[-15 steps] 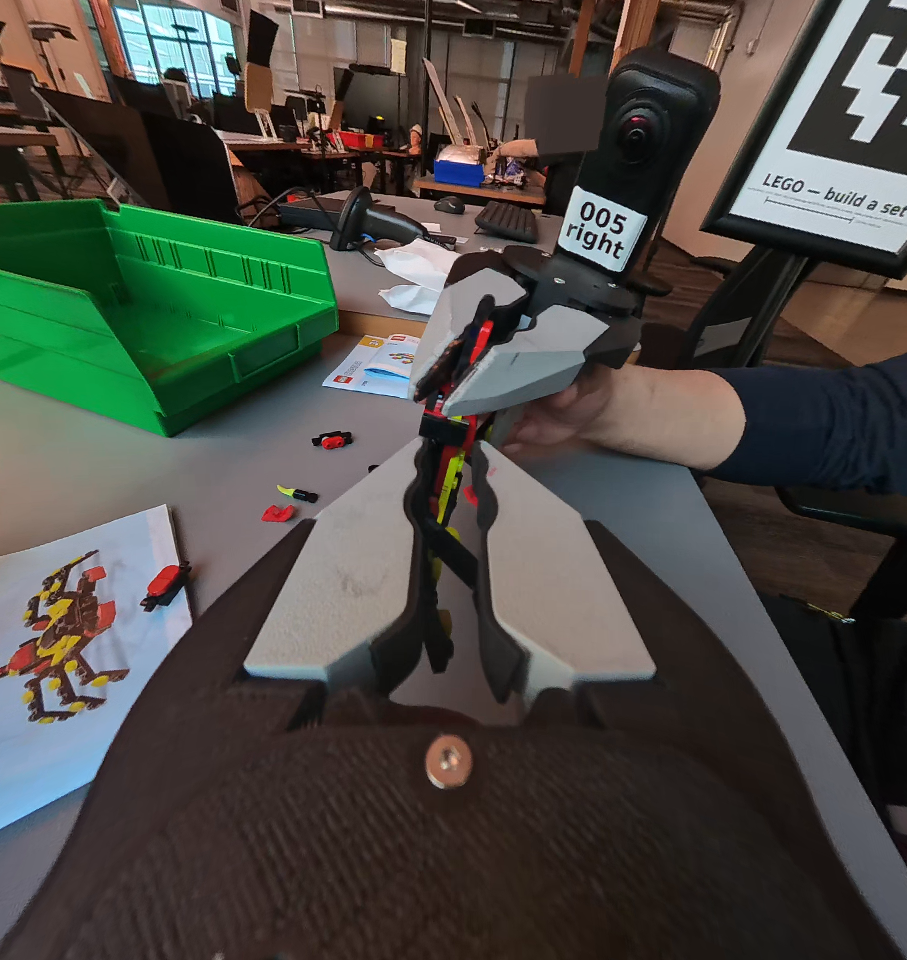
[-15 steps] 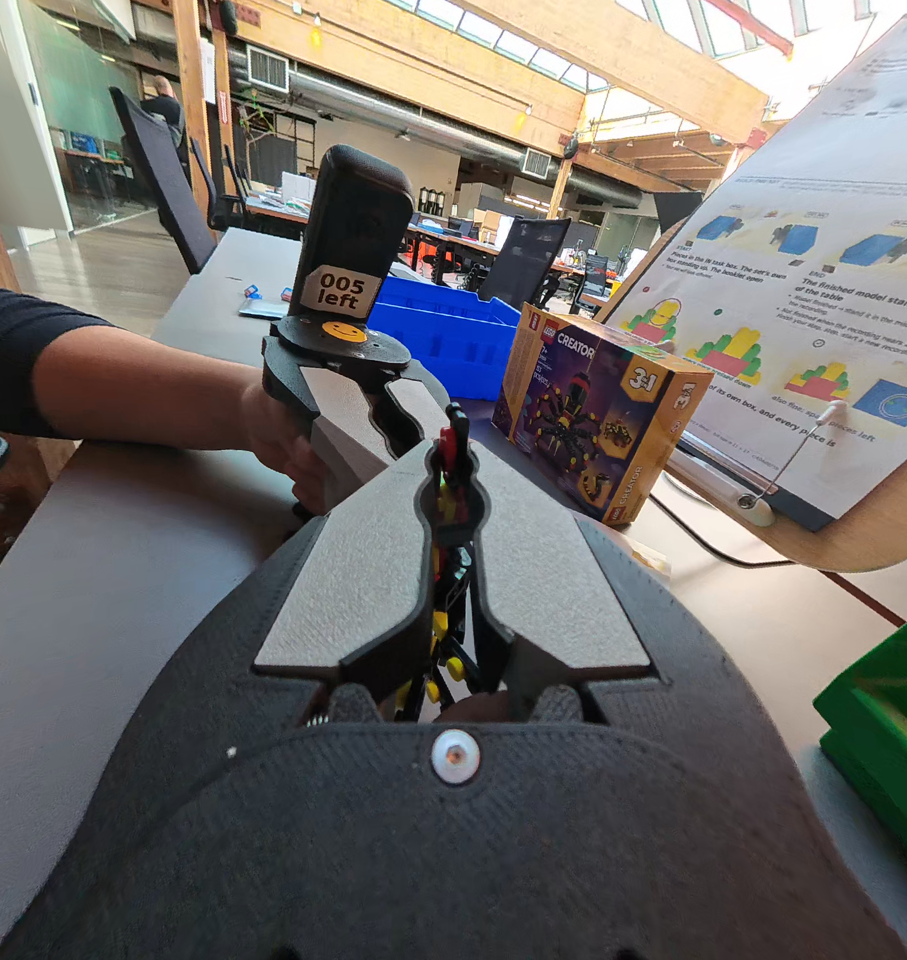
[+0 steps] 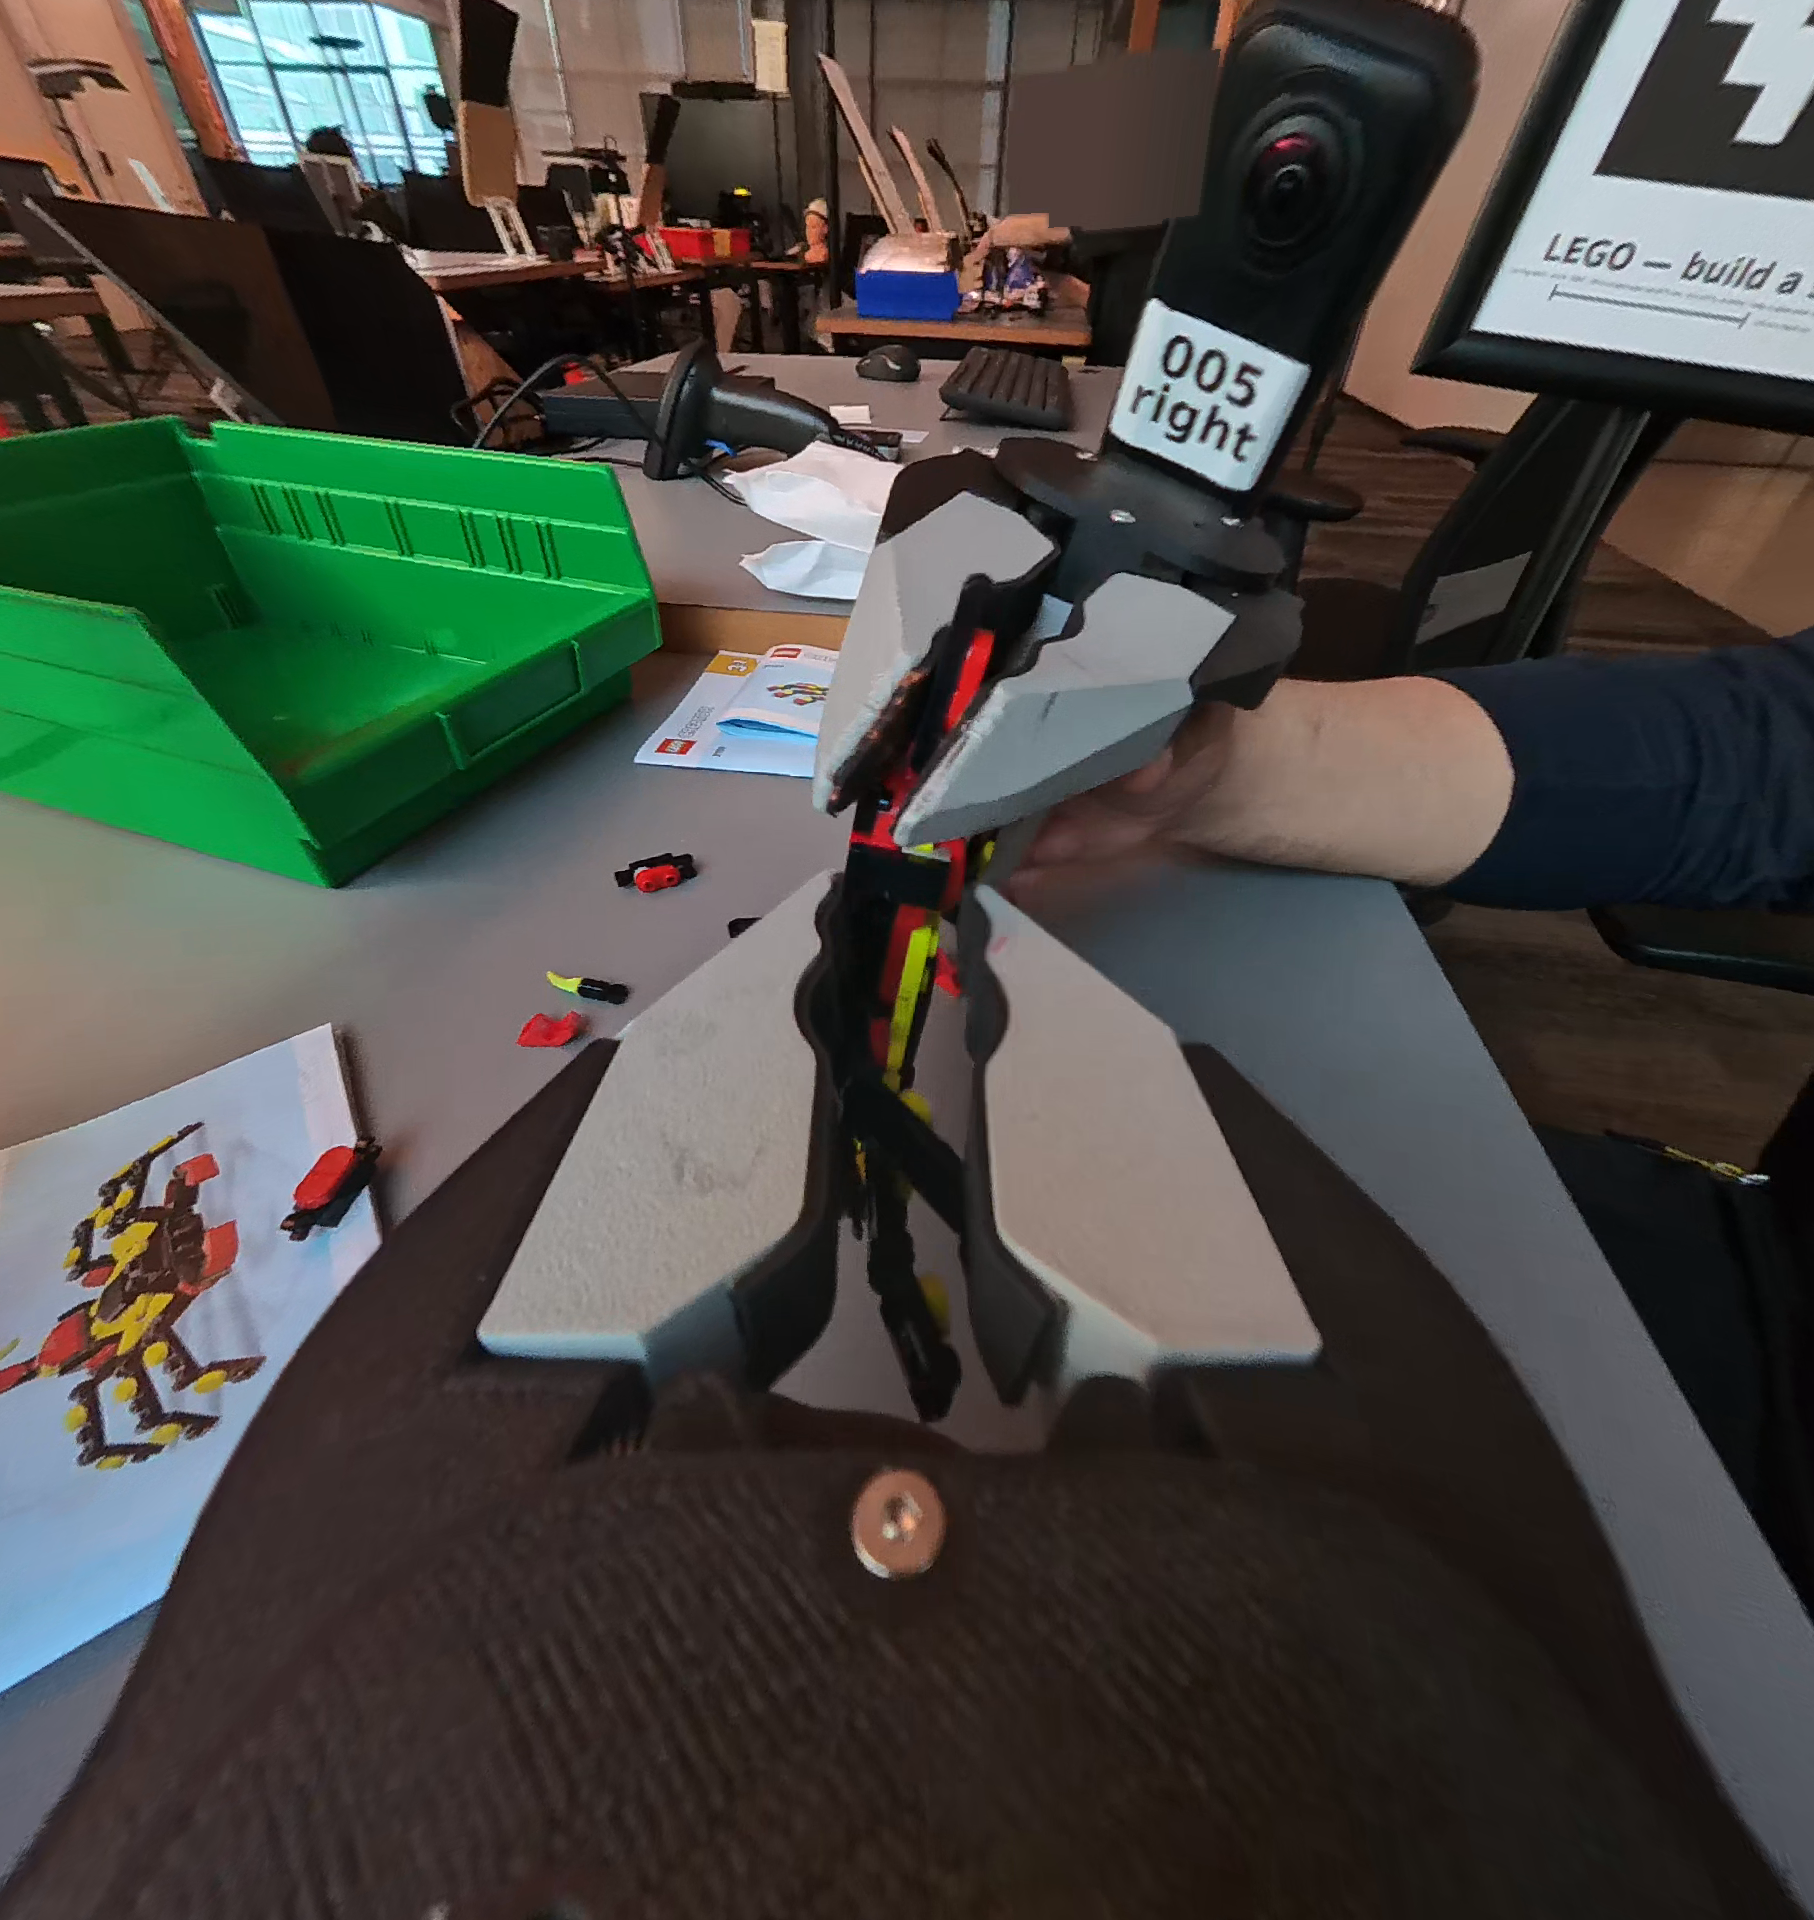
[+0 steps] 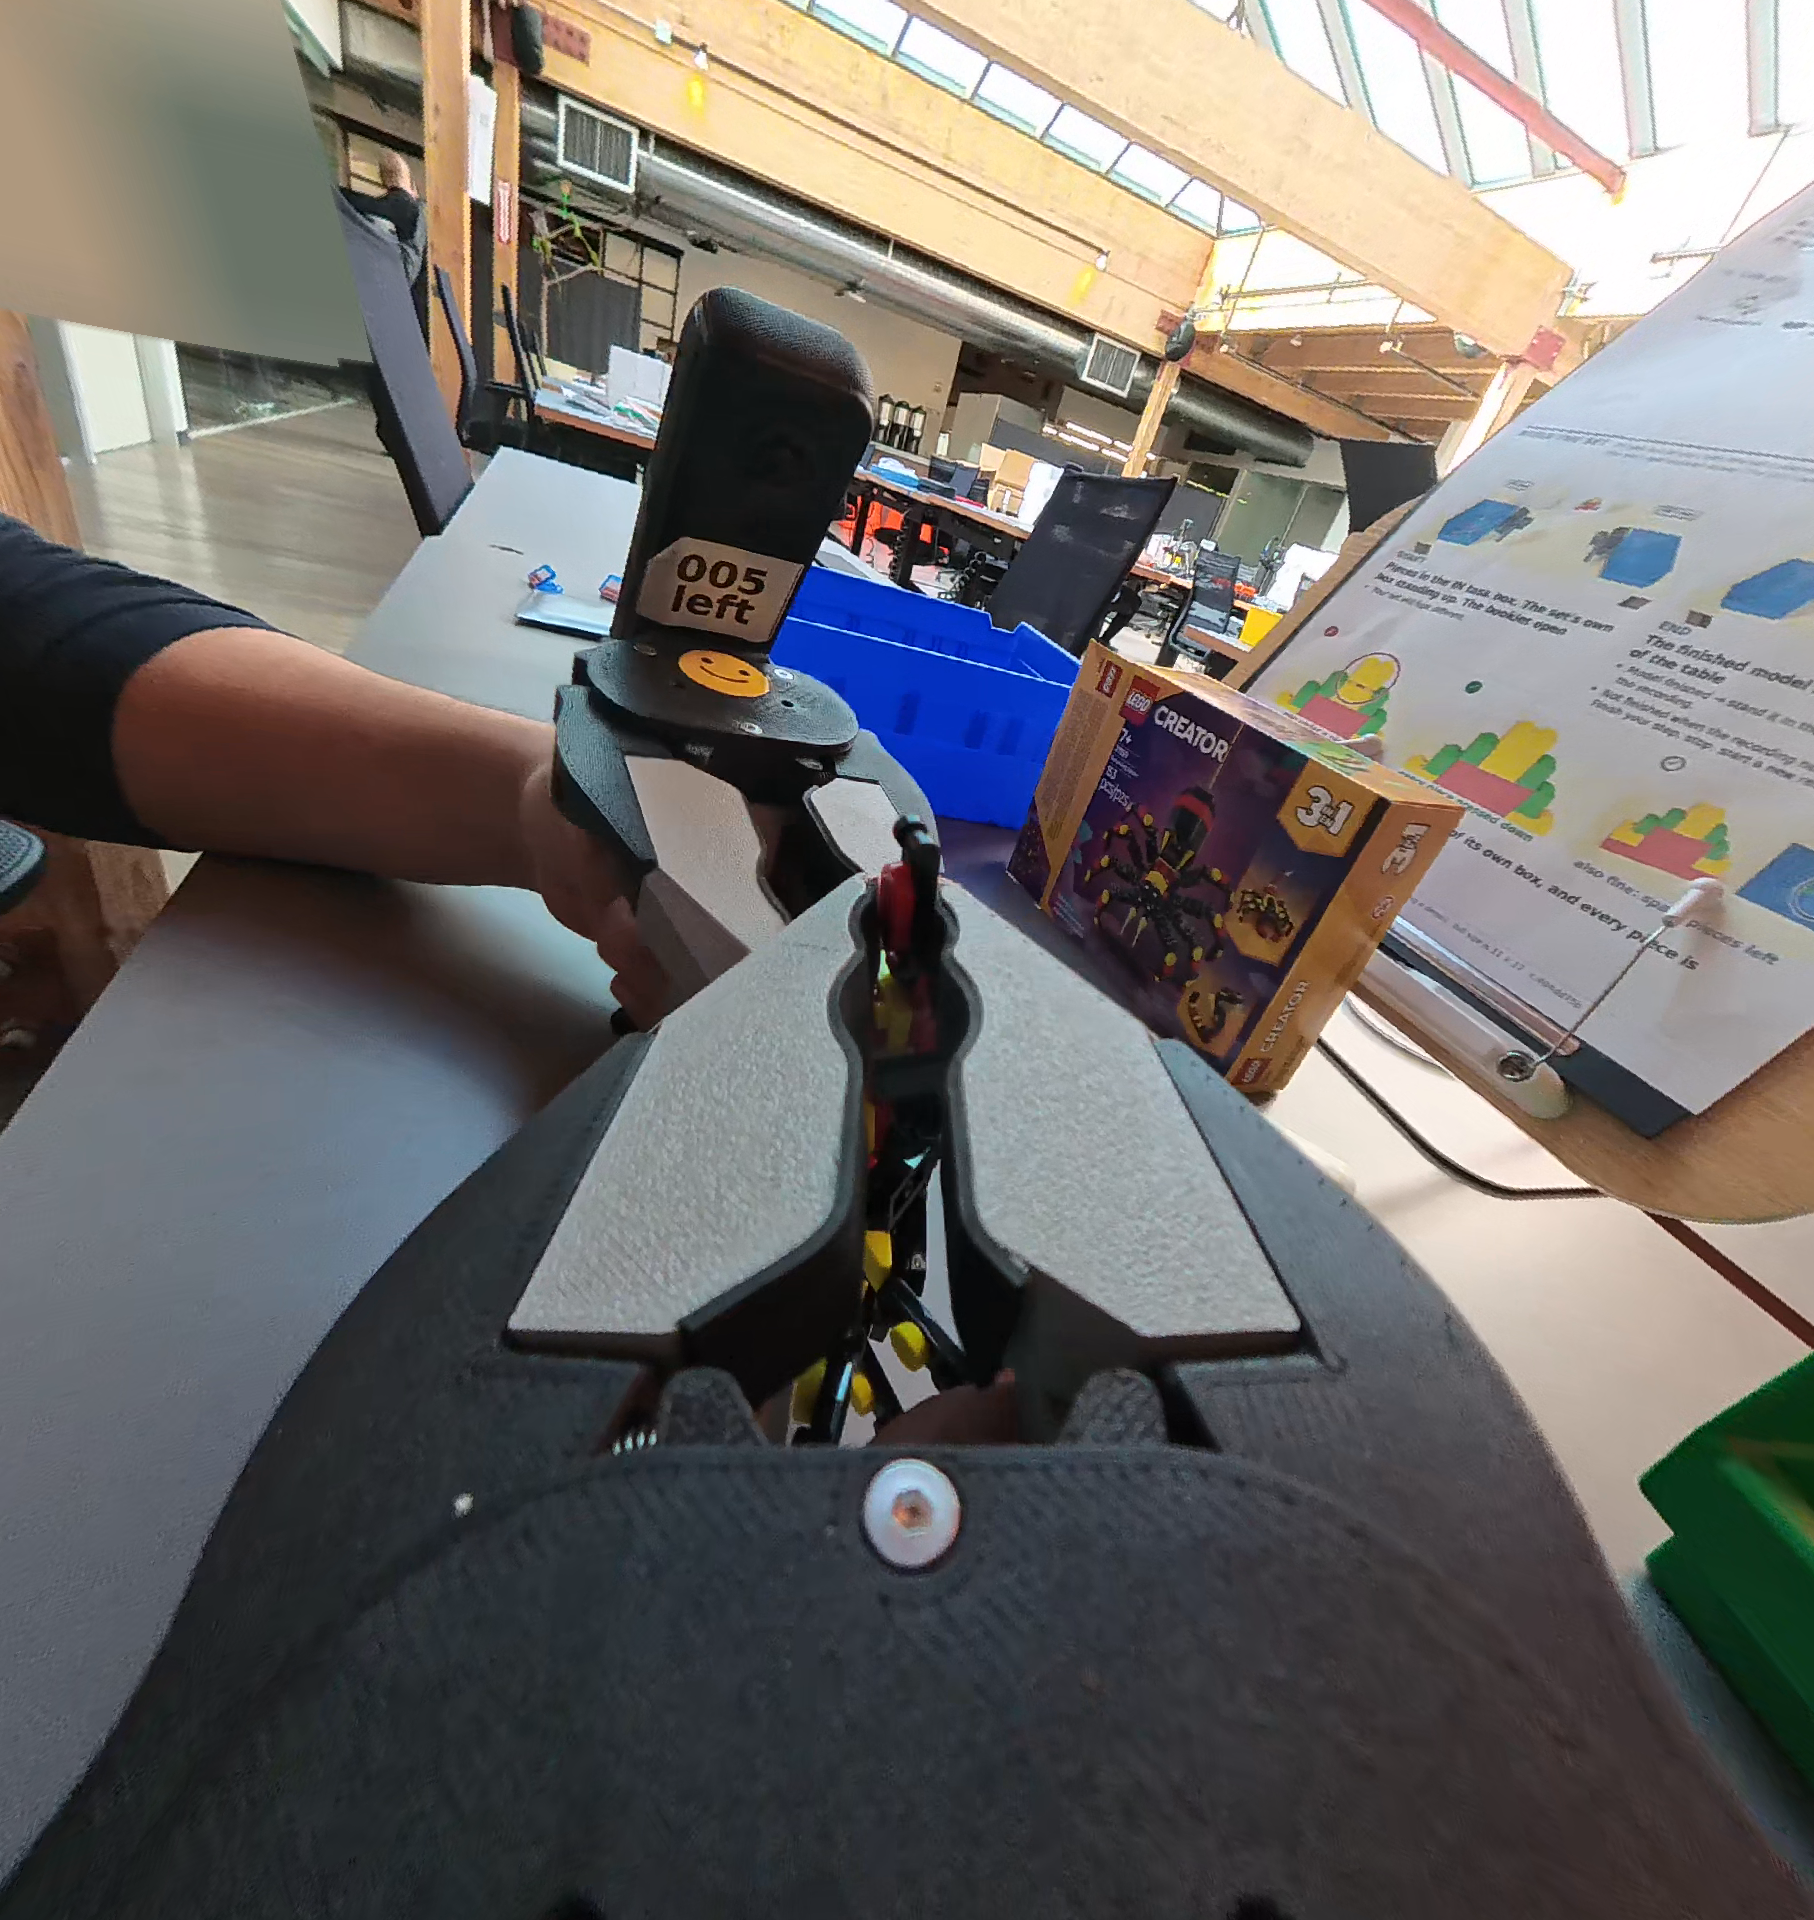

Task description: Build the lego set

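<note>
The right gripper (image 4: 903, 894) is clamping a slim black, red and yellow brick model (image 3: 908, 935) edge-on, its fingers (image 4: 737, 1091) nearly closed and pressing on it from both sides, with a black tip sticking out past the fingertips. The left gripper (image 3: 898, 904) is facing it tip to tip. Its fingers (image 3: 716, 1122) are standing narrow around the model's lower end, with a sliver of grey surface (image 3: 207, 966) showing between the model and the right-hand finger, so they are bracketing it rather than squeezing it. Left of the left fingers, a red-and-black piece (image 3: 656, 871), a lime-tipped black piece (image 3: 586, 985) and a small red piece (image 3: 548, 1029) are lying loose. An open instruction booklet (image 3: 134, 1299) is lying nearer the camera and a green bin (image 3: 290, 644) is sitting farther off. Right of the right fingers, the set's box (image 4: 1225, 862) is standing upright.
</note>
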Motion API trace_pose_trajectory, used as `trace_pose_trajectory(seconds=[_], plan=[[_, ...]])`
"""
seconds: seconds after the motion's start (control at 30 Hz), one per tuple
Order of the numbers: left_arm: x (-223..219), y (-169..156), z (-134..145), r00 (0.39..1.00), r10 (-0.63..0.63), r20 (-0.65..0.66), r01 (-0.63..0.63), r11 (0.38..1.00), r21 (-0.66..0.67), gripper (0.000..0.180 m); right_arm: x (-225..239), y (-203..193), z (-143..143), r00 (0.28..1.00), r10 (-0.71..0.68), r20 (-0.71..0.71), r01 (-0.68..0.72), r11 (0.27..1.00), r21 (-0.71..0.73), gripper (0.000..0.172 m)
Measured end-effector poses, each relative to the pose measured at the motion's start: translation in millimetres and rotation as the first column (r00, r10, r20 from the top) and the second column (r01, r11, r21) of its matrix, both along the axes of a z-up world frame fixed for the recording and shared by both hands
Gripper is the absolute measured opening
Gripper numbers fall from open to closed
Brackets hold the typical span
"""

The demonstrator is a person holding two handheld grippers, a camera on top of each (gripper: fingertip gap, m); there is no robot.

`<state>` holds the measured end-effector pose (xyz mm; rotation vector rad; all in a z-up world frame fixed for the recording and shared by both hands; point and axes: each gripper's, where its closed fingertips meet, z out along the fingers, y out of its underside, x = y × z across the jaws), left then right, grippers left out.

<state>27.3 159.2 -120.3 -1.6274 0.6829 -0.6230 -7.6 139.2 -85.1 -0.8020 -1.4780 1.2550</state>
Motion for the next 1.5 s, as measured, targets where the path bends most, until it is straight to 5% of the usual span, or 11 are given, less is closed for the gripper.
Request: trace_pose_trajectory(seconds=[0.2,0.37,0.8,1.1,1.37,1.5], plan=[[0.8,-2.5,-0.3,1.0,-0.022,-0.017,0.022,1.0,0.013,0.018,2.0,-3.3,1.7,1.0,0.026,-0.005,-0.026,1.0,-0.005,0.004],[7.2,-13.2,4.7,0.988,-0.121,0.1,0.126,0.991,-0.05,0.019,9.3,-13.6,10.3,0.992,0.125,-0.018,-0.126,0.988,-0.092,0.003],[4.4,-5.1,-1.6,0.998,-0.06,0.017,0.061,0.997,-0.037,0.017,5.7,-5.6,8.6,0.994,0.107,-0.005,-0.106,0.983,-0.151,0.004],[-7.2,2.5,0.3,0.994,-0.017,0.112,0.028,0.994,-0.106,0.016,13.7,13.9,27.9,0.995,0.057,-0.08,-0.075,0.966,-0.246,0.007],[-6.0,-0.1,1.5,0.983,-0.044,0.179,0.072,0.986,-0.151,0.016,7.1,12.6,12.4,0.998,0.056,0.002,-0.054,0.974,-0.221,0.014],[-0.5,-4.6,0.4,0.983,-0.079,0.168,0.105,0.983,-0.153,0.016,7.0,6.8,6.5,0.994,0.094,0.05,-0.082,0.974,-0.21,0.004]])
